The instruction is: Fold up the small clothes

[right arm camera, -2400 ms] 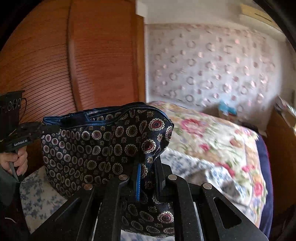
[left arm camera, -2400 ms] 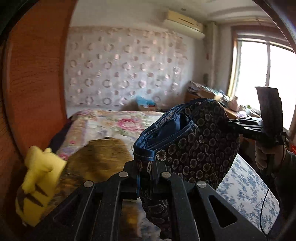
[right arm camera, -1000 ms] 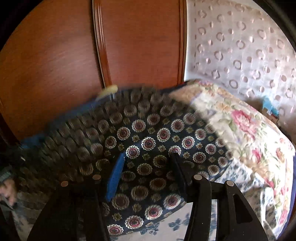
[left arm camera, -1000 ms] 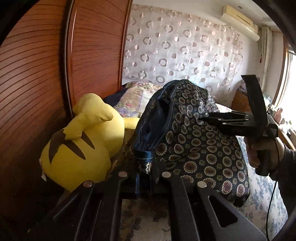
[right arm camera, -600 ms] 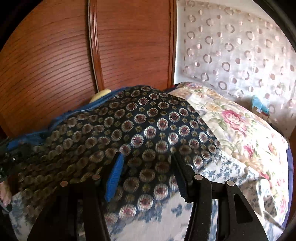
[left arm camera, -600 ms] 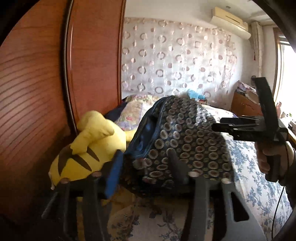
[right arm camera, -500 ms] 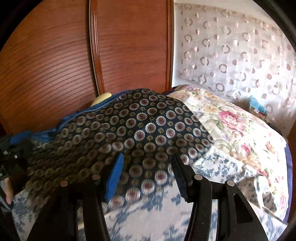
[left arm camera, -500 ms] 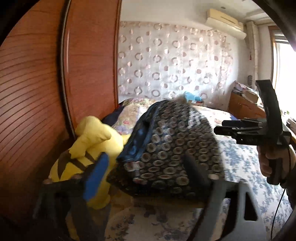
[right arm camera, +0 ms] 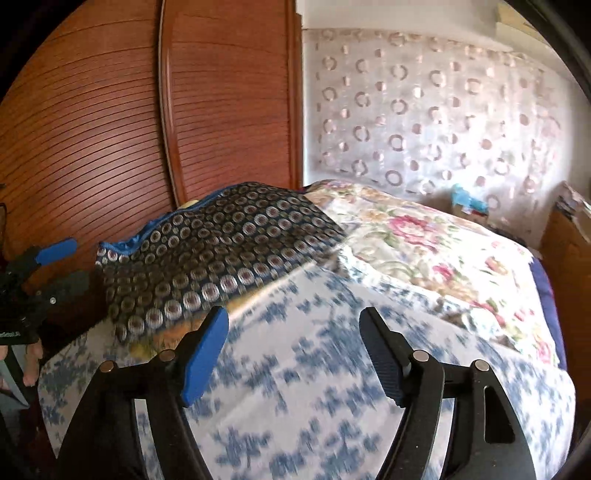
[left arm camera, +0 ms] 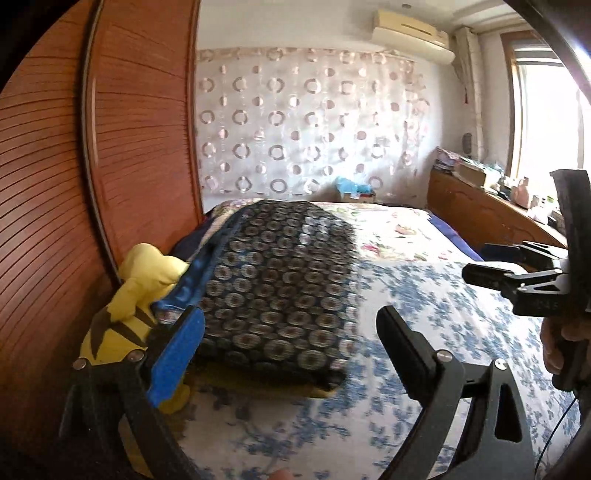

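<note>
Left wrist view: folded garment [left arm camera: 273,291], dark w/ ring pattern and blue hem, lies on bed near wooden wardrobe [left arm camera: 92,184], partly over yellow plush toy [left arm camera: 136,291]. Its near edge sits just beyond the fingertips; blurred. Open bed to the right of it, blue-floral sheet [left arm camera: 424,314] bare between garment and the other tool.

Left gripper [left arm camera: 291,328]: jaws have just been opening, now spread wide, nothing between them; blue pad on one finger just beside garment's corner, contact can't tell.

Right wrist view: right gripper [right arm camera: 295,332] jaws also just opened further, spread apart, empty, only sheet under them. Garment [right arm camera: 218,254] lies ahead-left, apart from the tips. A hand [right arm camera: 31,363] w/ the left tool shows at far left edge.

Surface: floral quilt [right arm camera: 424,251] past the blue sheet. Room: ring-pattern curtain [left arm camera: 306,122] on back wall, AC unit [left arm camera: 410,33] high up, bright window [left arm camera: 546,110] right, low wooden cabinet [left arm camera: 480,218] w/ clutter below it.
</note>
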Tool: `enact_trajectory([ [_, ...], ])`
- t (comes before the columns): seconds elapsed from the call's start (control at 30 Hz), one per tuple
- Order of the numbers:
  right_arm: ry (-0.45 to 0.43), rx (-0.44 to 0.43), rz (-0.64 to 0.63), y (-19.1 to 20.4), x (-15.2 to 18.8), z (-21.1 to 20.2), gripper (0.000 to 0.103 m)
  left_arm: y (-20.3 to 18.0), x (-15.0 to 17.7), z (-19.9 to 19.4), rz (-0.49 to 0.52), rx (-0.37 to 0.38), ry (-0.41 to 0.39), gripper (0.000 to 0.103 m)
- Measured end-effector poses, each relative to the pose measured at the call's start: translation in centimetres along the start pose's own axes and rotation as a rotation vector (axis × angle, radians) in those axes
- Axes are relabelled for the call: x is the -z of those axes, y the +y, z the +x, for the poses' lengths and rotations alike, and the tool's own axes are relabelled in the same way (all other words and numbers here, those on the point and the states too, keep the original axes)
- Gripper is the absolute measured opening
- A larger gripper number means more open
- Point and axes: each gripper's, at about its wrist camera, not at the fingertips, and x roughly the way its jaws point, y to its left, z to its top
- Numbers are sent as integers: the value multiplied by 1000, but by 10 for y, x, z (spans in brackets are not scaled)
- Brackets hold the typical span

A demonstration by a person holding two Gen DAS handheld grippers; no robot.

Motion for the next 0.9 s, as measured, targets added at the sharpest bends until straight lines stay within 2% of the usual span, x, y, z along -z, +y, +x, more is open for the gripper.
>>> enact_trajectory([
  [0.23, -50, 72, 88, -6, 26, -52, 77, -41, -1, -8, 24, 87, 3, 95],
  [0.47, -121, 179, 148, 3, 44, -103, 86, -79, -15, -30, 48, 160, -36, 95],
  [0.67, -183, 255, 196, 15, 58, -140, 87, -94, -22, -42, 54, 159, -56, 95],
  [0.9, -203, 294, 215, 29, 67, -133, 87, -103, -21, -47, 66, 166, -61, 95],
])
